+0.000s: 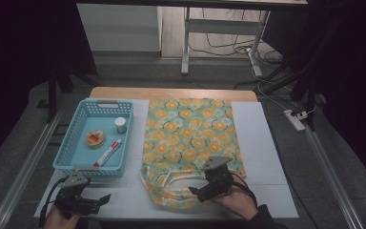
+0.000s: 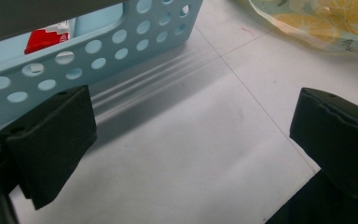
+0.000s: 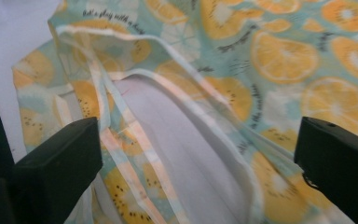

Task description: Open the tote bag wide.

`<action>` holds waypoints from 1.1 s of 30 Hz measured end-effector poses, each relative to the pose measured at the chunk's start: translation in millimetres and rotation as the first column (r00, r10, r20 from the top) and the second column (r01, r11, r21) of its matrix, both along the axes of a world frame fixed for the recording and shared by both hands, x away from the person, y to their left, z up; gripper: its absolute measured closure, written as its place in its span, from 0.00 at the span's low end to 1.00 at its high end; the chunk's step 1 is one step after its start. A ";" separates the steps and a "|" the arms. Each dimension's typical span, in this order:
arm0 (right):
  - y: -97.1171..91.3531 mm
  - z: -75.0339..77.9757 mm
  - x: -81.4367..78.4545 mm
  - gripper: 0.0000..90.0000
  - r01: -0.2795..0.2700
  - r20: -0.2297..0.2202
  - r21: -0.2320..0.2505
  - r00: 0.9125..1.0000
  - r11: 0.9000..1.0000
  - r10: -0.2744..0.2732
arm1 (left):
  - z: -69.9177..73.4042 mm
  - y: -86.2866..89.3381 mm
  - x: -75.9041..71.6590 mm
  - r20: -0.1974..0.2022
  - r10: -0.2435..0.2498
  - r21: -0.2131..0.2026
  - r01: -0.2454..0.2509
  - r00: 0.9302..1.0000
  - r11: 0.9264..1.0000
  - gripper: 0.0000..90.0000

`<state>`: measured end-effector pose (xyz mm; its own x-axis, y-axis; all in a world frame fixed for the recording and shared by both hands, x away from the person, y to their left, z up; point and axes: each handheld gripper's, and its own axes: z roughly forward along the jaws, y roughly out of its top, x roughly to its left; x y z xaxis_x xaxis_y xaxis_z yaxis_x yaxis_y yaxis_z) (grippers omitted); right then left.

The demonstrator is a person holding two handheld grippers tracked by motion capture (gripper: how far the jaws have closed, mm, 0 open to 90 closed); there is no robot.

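A tote bag (image 1: 190, 138) printed with orange slices lies flat on the white mat, its handles (image 1: 171, 183) toward the near edge. My right gripper (image 1: 195, 193) hovers open just over those handles. In the right gripper view the jaws straddle the handle loops (image 3: 135, 135) and the bag's mouth edge (image 3: 261, 56). My left gripper (image 1: 101, 201) rests open near the front-left corner, just short of a light blue basket (image 1: 64, 150). The left gripper view shows the basket's perforated wall (image 2: 121, 46) ahead and nothing between the jaws.
Inside the basket lie a round yellow-and-red tin (image 1: 95, 138), a small white jar (image 1: 120, 125) and a red-and-white tube (image 1: 107, 152). Bare white mat (image 1: 259, 143) lies right of the bag. A power strip (image 1: 295, 119) sits on the floor.
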<state>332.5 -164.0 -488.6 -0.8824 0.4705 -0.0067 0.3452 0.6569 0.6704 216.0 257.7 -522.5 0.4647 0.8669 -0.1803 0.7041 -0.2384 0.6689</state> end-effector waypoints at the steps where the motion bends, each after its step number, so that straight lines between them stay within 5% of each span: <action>1: 2.6 -3.0 -0.1 0.03 -0.009 -0.006 -0.007 1.000 1.000 0.009 | 0.0 0.0 0.0 0.000 0.000 0.000 0.000 1.000 1.000 0.01; 13: 16.7 -31.1 -12.4 0.12 -0.105 -0.030 -0.114 0.994 0.988 0.102 | 0.0 -0.4 -0.3 0.004 -0.003 0.000 0.003 1.000 1.000 0.01; 16: 17.5 -32.2 -16.3 0.22 -0.126 -0.019 -0.137 0.992 0.983 0.125 | 0.0 -0.5 -0.4 0.005 -0.003 0.001 0.003 1.000 1.000 0.01; 19: 16.2 -28.7 -18.4 0.51 -0.178 -0.045 -0.118 0.984 0.977 0.174 | 0.0 -0.6 -0.3 0.005 -0.003 0.001 0.003 1.000 1.000 0.01; 20: 16.2 -28.7 -18.4 0.51 -0.178 -0.045 -0.118 0.984 0.977 0.174 | 0.0 -0.6 -0.3 0.004 -0.004 0.002 0.004 1.000 1.000 0.01; 26: 12.7 -24.6 -16.5 0.89 -0.200 -0.070 -0.104 0.979 0.974 0.194 | 0.0 -0.7 -0.2 0.003 -0.005 0.004 0.005 1.000 1.000 0.01; 33: 5.6 -3.6 -10.1 0.96 -0.166 -0.058 -0.021 0.985 0.986 0.165 | 0.0 -0.6 -0.1 0.001 -0.004 0.004 0.004 1.000 1.000 0.01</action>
<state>322.4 -158.4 -492.1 -0.9473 0.3184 0.0353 0.2672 0.7245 0.6354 216.0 257.1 -522.5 0.4687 0.8656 -0.1765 0.7025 -0.2440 0.6686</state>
